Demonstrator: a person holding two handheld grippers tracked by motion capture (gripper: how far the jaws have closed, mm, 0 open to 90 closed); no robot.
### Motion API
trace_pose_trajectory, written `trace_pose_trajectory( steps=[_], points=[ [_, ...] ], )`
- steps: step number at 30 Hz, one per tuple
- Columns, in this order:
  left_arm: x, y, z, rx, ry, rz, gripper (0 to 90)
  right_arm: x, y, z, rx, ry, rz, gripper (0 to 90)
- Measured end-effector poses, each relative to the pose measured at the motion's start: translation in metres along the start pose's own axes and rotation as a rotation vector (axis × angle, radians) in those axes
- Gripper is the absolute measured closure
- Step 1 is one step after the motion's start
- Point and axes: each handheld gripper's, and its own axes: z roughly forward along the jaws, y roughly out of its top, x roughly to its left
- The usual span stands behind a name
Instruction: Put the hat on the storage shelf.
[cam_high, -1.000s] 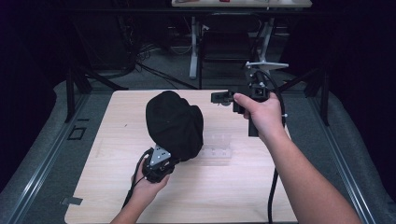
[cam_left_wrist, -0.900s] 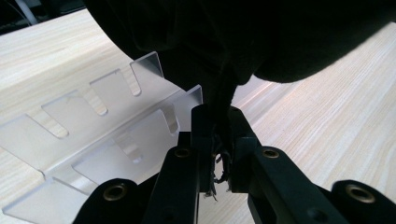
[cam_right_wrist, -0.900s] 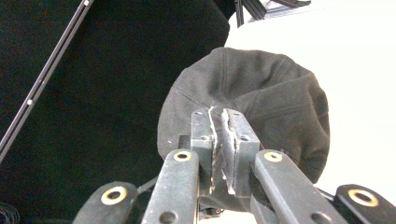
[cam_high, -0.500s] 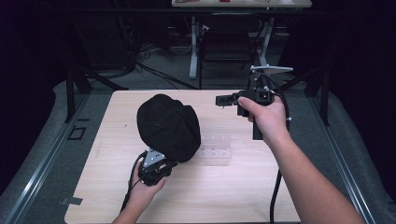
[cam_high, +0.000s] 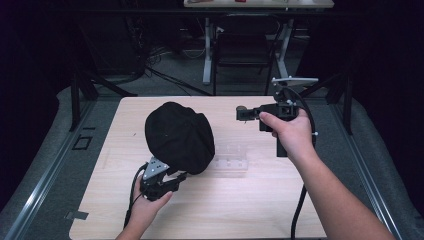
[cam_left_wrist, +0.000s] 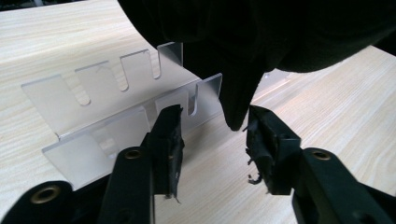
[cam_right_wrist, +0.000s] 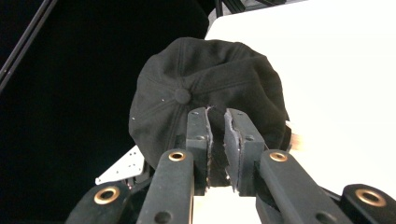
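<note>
A black cap (cam_high: 180, 136) lies crown up on the wooden table (cam_high: 260, 210), covering the left end of a clear acrylic slotted rack (cam_high: 231, 159). My left gripper (cam_high: 174, 180) sits at the cap's near edge. In the left gripper view it (cam_left_wrist: 212, 126) is open, and a point of the cap's cloth (cam_left_wrist: 236, 112) hangs between the jaws, untouched by either. The rack (cam_left_wrist: 93, 93) lies just beyond them. My right gripper (cam_high: 241, 113) hovers to the right of the cap, pointing at it. Its jaws (cam_right_wrist: 215, 116) are shut and empty, with the cap (cam_right_wrist: 205, 88) beyond.
Dark floor and metal frame legs (cam_high: 80, 95) surround the table. A desk and chair base (cam_high: 240, 55) stand behind it. The right gripper's cable (cam_high: 300, 205) trails down along the forearm. The front right of the table is bare wood.
The cap has shifted slightly left and toward the person, and the left gripper has drawn back with it. The right gripper has moved right, away from the cap.
</note>
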Motion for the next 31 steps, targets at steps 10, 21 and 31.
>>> trace_pose_trajectory(
  steps=[10, 21, 31],
  points=[
    [0.004, -0.004, -0.01, 0.006, -0.01, -0.02, 50.1, -0.005, -0.011, -0.007, -0.003, -0.094, -0.057, 78.5],
    [0.014, -0.016, -0.028, -0.008, 0.001, -0.052, 49.0, -0.015, -0.033, -0.014, -0.004, -0.183, -0.103, 77.4],
    [0.019, -0.029, -0.028, -0.007, 0.01, -0.084, 47.7, -0.031, -0.064, -0.011, -0.003, -0.25, -0.155, 75.6]
  ],
)
